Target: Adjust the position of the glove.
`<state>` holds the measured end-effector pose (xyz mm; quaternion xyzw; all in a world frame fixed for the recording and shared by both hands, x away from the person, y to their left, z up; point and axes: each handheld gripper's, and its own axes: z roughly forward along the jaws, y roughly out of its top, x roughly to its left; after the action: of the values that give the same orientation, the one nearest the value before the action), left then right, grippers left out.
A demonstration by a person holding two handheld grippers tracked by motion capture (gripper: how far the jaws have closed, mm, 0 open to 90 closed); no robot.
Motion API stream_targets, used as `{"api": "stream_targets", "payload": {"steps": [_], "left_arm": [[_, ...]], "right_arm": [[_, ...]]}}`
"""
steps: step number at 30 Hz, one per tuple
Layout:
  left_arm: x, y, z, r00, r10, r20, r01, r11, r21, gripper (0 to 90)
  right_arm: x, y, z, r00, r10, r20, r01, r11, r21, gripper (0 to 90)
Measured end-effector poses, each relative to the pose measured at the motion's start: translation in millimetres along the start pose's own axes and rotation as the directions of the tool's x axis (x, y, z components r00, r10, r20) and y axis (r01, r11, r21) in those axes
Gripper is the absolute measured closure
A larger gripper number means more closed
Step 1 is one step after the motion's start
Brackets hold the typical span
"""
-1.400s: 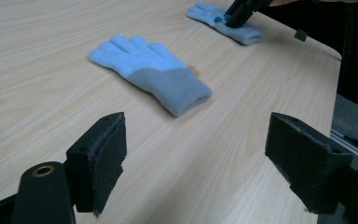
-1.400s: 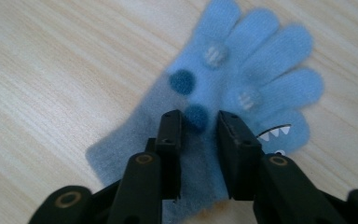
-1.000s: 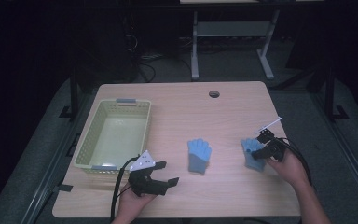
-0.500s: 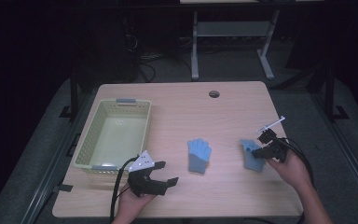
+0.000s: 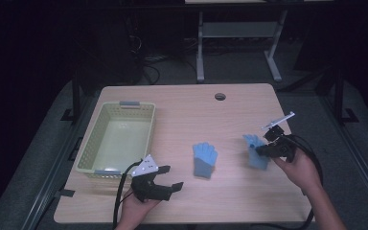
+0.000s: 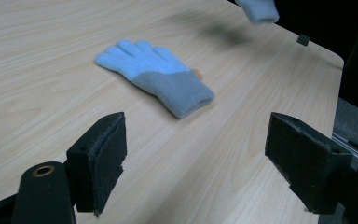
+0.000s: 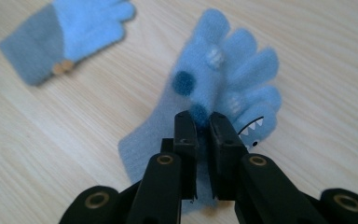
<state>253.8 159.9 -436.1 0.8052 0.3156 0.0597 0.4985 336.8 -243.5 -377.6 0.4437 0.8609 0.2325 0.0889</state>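
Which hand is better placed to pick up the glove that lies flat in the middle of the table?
Left. The left gripper has open, empty jaws and faces the flat glove closely. The right gripper is shut on the other glove, so it is busy.

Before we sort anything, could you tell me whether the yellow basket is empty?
Empty: the high view shows the basket with a bare floor; both gloves are outside it.
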Motion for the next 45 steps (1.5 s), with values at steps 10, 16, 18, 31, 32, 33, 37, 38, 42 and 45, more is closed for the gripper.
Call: {"api": "stream_targets", "payload": {"steps": [10, 16, 18, 31, 32, 33, 37, 38, 42, 45], "left_arm": [[0.5, -0.3, 0.1, 1.0000, -0.005, 0.006, 0.005, 1.0000, -0.001, 20.4], [0.7, 0.0, -0.4, 1.0000, 0.000, 0.005, 0.000, 1.0000, -0.003, 20.4], [1.0, 0.0, -0.6, 1.0000, 0.003, 0.002, -0.003, 1.0000, -0.002, 20.4], [-0.2, -0.1, -0.9, 1.0000, -0.001, 0.006, 0.001, 1.0000, -0.001, 20.4], [-0.2, -0.1, -0.9, 1.0000, -0.001, 0.006, 0.001, 1.0000, -0.001, 20.4], [0.0, -0.2, -1.1, 1.0000, -0.004, 0.007, 0.004, 1.0000, -0.004, 20.4], [0.2, -0.2, -1.3, 1.0000, -0.006, 0.005, 0.006, 1.0000, -0.002, 20.4], [0.2, -0.2, -1.3, 1.0000, -0.006, 0.006, 0.006, 1.0000, -0.003, 20.4], [0.0, -0.2, -1.1, 1.0000, -0.006, 0.006, 0.006, 1.0000, -0.003, 20.4], [0.4, -0.1, -1.0, 1.0000, 0.006, 0.006, -0.006, 1.0000, -0.002, 20.4]], "right_arm": [[23.4, 24.8, -9.8, 0.9978, -0.063, -0.019, 0.062, 0.9979, -0.016, 83.2], [35.7, 35.5, -10.1, 0.9957, -0.087, -0.034, 0.086, 0.9962, -0.017, 83.2], [40.1, 38.5, -9.4, 0.9944, -0.100, -0.035, 0.099, 0.9950, -0.015, 83.2], [60.7, 57.7, -2.9, 0.9896, -0.130, -0.062, 0.129, 0.9915, -0.012, 83.1], [60.7, 57.7, -2.9, 0.9896, -0.130, -0.062, 0.129, 0.9915, -0.012, 83.1], [63.3, 60.3, -1.5, 0.9890, -0.132, -0.067, 0.131, 0.9913, -0.011, 83.1], [68.3, 64.8, 2.2, 0.9880, -0.137, -0.073, 0.136, 0.9906, -0.010, 83.1], [69.5, 65.8, 3.3, 0.9875, -0.138, -0.076, 0.137, 0.9904, -0.012, 83.1], [72.9, 68.4, 6.9, 0.9868, -0.139, -0.083, 0.139, 0.9903, -0.008, 83.1], [76.7, 71.4, 11.3, 0.9858, -0.142, -0.090, 0.142, 0.9899, -0.006, 83.0]]}}
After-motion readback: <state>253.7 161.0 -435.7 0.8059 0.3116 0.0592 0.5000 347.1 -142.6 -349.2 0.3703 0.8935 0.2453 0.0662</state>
